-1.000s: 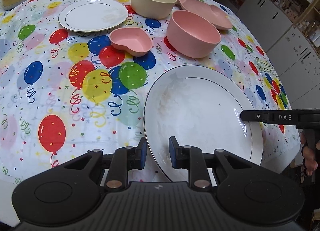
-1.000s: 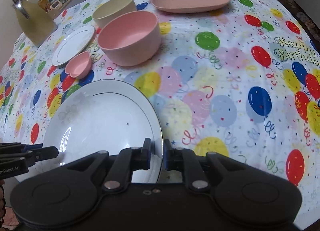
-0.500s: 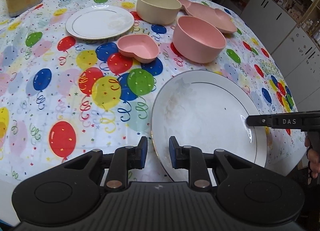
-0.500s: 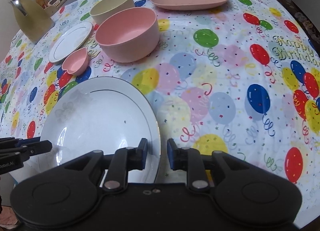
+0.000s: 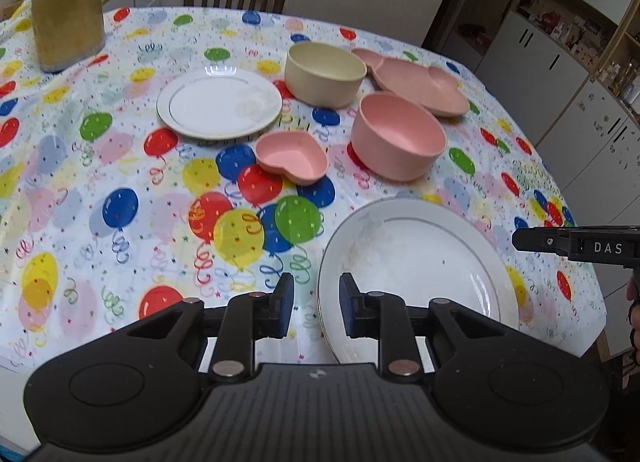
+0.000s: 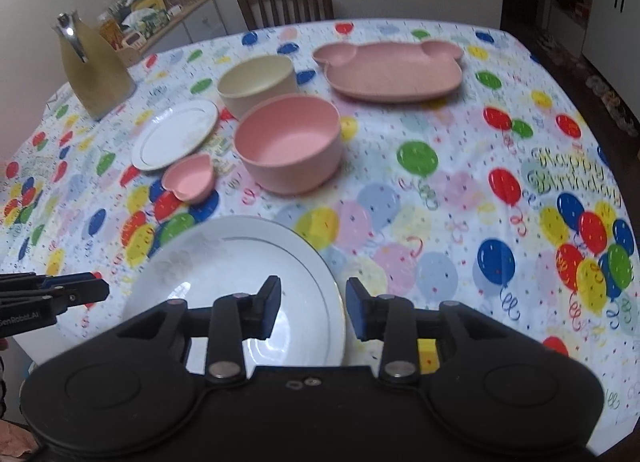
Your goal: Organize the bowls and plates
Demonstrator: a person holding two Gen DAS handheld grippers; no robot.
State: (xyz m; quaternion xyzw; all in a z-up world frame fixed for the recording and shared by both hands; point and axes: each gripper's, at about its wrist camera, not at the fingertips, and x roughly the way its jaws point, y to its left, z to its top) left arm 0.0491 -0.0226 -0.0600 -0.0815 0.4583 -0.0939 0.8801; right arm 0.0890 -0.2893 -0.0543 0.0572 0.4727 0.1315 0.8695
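In the left wrist view, my left gripper (image 5: 314, 304) has its jaws opening, and the near rim of the big plate (image 5: 416, 258) passes between them. The pads do not press on it, so nothing is gripped. The big plate lies flat on the desk (image 5: 100, 189), close to the near edge. My right gripper (image 5: 576, 244) comes in from the right side, over the plate's far rim. I think the risk is here: the plate sits near the desk edge, so if a jaw catches the rim while I pull away, the plate can slide or tip off. Behind it stand the heart dish (image 5: 292, 157), the pink bowl (image 5: 400, 141), the cream bowl (image 5: 324, 73), the small plate (image 5: 220, 103) and the pink tray (image 5: 416, 81). All of them look empty.

In the right wrist view, my right gripper (image 6: 312, 308) also has its jaws opening, with the right rim of the big plate (image 6: 224, 270) between them and no contact that I can see. The left gripper (image 6: 52, 294) shows at the left edge. The pink bowl (image 6: 288, 141), cream bowl (image 6: 256, 81), heart dish (image 6: 188, 177), small plate (image 6: 174, 133) and pink tray (image 6: 388, 69) are empty too. The jug (image 6: 94, 69) stands at the far left.
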